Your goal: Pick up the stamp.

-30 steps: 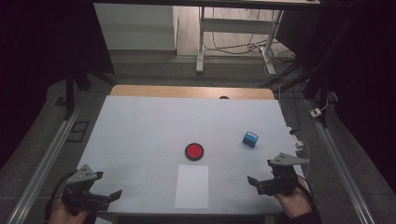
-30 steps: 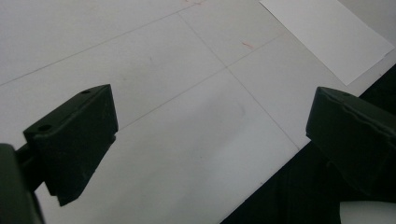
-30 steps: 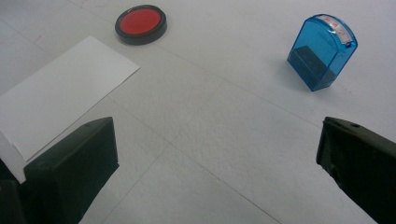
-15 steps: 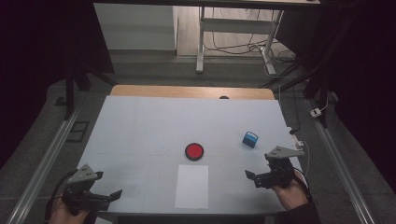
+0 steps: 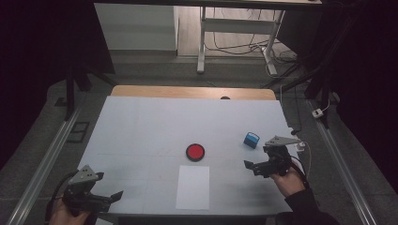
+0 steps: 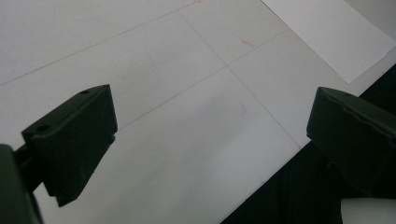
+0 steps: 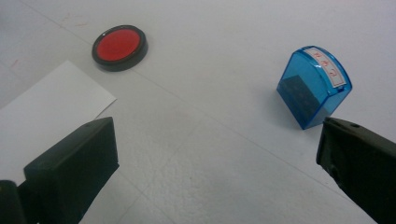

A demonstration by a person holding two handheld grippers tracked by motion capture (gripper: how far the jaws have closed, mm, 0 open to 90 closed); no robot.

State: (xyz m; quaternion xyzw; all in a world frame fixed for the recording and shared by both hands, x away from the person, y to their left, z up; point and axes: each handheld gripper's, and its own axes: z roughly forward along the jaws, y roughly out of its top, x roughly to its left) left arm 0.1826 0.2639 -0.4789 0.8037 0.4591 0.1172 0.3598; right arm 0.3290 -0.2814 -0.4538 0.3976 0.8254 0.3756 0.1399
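Right claw [image 5: 257, 165] advanced, blue stamp [image 5: 251, 139] near

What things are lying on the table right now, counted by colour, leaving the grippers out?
Red: 1, the round red ink pad in its black rim.
Blue: 1, the clear blue stamp with a labelled top.
White: 1, the sheet of paper near the front edge.
Total: 3 things.

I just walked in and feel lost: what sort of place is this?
Probably a lab recording bench: a white-topped table with metal floor rails beside it, a person's right hand-held gripper, and a desk frame with loose cables behind.
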